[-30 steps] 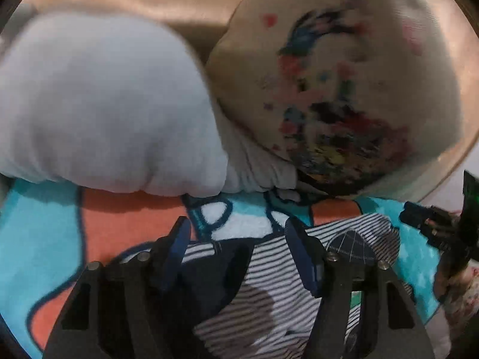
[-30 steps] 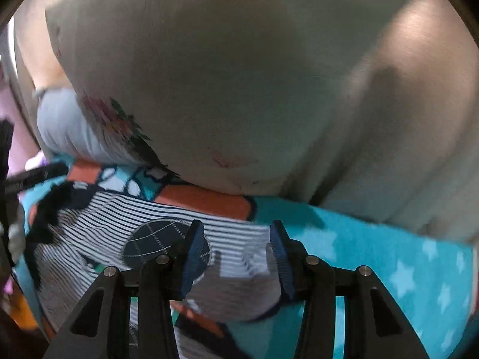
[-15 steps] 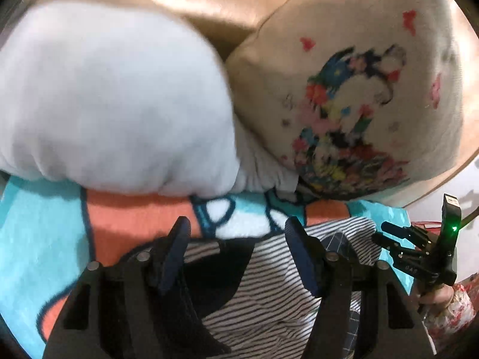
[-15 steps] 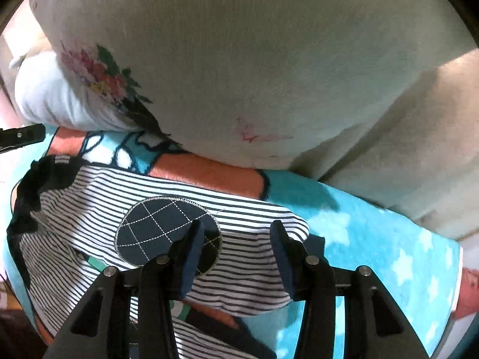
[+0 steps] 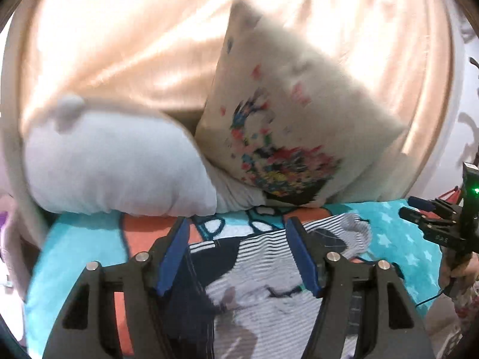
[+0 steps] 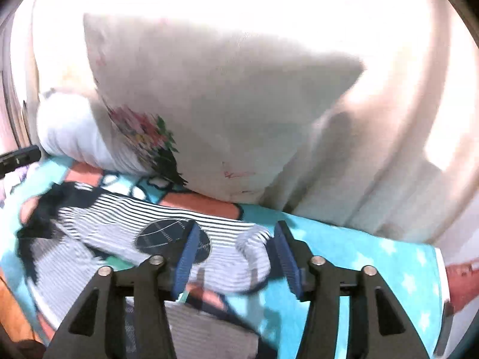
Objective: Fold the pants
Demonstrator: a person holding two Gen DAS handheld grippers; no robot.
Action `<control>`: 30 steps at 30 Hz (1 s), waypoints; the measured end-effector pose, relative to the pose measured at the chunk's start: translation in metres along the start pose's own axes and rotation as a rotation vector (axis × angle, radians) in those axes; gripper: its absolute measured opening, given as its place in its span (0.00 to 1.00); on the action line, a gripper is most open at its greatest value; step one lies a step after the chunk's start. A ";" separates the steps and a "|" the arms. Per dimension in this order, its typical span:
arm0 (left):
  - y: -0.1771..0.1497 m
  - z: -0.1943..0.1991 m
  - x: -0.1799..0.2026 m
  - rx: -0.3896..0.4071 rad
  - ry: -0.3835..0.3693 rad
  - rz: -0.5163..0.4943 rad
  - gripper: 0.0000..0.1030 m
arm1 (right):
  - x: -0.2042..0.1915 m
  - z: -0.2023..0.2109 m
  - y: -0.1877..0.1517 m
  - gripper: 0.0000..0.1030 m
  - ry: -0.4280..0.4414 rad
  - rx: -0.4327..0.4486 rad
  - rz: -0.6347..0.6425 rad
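Striped pants (image 6: 119,224) lie on a turquoise blanket (image 6: 374,257) beneath parted tongs (image 6: 233,257).

Striped knit cloth pants (image 5: 269,272) with stitched dark patch (image 6: 172,236), soft printed fleece blanket (image 5: 389,236), matt cotton pillow (image 5: 287,137), glossy satin drape (image 5: 125,48), matt black plastic tongs (image 5: 238,255) with blue rubbery pads (image 5: 173,257), bright metal bolts.

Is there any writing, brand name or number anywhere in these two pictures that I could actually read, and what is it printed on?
No text reads clearly.
Right gripper: pale embossed marks on its black body in the left wrist view, too small and blurred to read.
Floral cushion: only a picture print, no letters.
Cushion front, right wrist view: faint red scribbles, not legible.
Striped pants and star blanket: patterns only.
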State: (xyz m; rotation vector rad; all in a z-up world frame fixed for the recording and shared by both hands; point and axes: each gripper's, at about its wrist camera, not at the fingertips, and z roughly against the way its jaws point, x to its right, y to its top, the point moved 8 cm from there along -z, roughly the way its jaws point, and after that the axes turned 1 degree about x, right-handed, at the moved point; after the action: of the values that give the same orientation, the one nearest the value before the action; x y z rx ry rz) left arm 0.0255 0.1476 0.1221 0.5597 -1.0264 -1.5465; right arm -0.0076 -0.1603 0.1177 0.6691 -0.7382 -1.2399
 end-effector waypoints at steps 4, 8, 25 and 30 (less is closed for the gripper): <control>0.018 0.062 0.012 0.070 0.039 -0.075 0.81 | 0.004 0.056 0.001 0.65 -0.048 0.099 0.024; 0.040 0.072 0.013 0.050 0.065 -0.166 0.86 | 0.009 0.071 0.015 0.77 -0.194 0.187 0.172; -0.047 -0.149 -0.004 -0.479 -0.176 -0.102 0.71 | -0.047 -0.144 -0.008 0.77 0.162 -0.259 0.396; -0.060 -0.179 -0.018 -0.553 -0.222 -0.089 0.71 | -0.059 -0.182 -0.012 0.73 0.302 -0.317 0.383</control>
State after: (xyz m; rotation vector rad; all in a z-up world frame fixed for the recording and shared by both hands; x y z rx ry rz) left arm 0.1420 0.1088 -0.0224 0.0493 -0.6907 -1.9056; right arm 0.1210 -0.0960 -0.0085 0.4149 -0.3826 -0.8531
